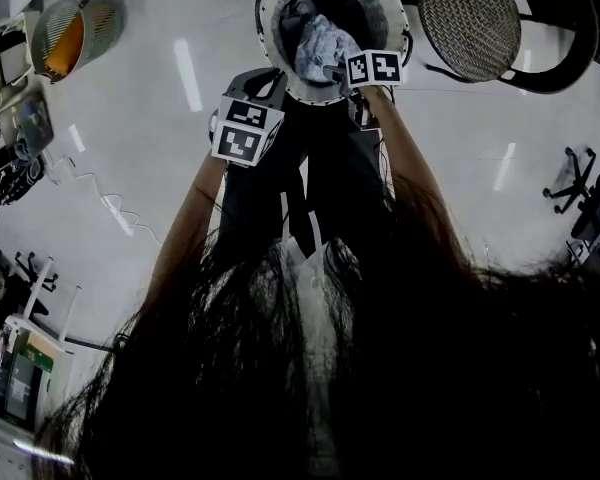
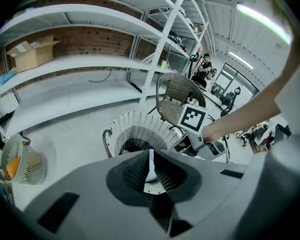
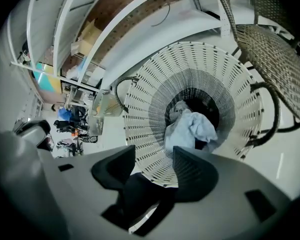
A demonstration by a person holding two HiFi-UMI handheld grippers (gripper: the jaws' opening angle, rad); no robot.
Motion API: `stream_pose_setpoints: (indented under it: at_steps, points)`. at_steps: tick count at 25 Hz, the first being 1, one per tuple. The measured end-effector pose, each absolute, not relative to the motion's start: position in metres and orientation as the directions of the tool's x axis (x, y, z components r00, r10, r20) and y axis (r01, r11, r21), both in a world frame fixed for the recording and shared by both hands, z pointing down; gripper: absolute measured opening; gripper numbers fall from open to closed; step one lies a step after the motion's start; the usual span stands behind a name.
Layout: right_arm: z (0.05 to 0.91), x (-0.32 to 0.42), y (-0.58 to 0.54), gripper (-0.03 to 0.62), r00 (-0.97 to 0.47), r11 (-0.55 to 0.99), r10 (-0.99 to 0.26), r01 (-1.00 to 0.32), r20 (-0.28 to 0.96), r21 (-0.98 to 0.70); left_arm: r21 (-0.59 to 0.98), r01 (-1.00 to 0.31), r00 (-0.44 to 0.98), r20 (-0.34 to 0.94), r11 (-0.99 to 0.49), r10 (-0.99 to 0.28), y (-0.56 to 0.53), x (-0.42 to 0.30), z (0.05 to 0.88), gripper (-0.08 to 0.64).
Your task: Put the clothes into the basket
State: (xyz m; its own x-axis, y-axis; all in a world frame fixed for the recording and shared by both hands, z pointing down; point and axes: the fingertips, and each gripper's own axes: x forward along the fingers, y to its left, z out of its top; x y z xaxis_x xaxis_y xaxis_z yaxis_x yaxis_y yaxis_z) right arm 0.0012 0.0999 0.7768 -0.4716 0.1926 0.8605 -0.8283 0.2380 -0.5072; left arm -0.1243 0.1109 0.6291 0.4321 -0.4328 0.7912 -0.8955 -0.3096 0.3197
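The white wicker basket [image 1: 280,28] stands on the floor in front of me, with light blue and grey clothes [image 1: 320,43] lying in it. My right gripper [image 3: 154,151] hangs open just over the near rim of the basket [image 3: 140,99], nothing between its jaws; the light blue cloth [image 3: 190,129] lies beyond them inside. In the head view the right gripper [image 1: 338,70] is at the basket's right rim. My left gripper [image 2: 150,165] is shut with only a thin slit between its pads, holding nothing, just short of the basket [image 2: 135,126]. My hair hides the lower head view.
A dark wicker chair [image 1: 470,8] stands right beside the basket. A smaller basket with something orange [image 1: 70,33] lies to the left. White shelving [image 2: 80,64] with a cardboard box [image 2: 32,54] runs behind. An office chair [image 1: 585,203] is far right.
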Motion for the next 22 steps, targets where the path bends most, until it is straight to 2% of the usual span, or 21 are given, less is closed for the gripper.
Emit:
stream_pose_setpoints:
  at_steps: [10, 22]
  points:
    - [0.761, -0.007, 0.113, 0.222, -0.547, 0.198, 0.159, -0.798, 0.822, -0.569, 0.319, -0.887, 0.442, 0.791, -0.333, -0.422, 0.121, -0.117, 0.625, 0.038]
    - [0.692, -0.011, 0.079, 0.222, -0.665, 0.190, -0.053, -0.739, 0.745, -0.646, 0.309, -0.891, 0.442, 0.760, -0.334, -0.476, 0.105, -0.112, 0.600, 0.038]
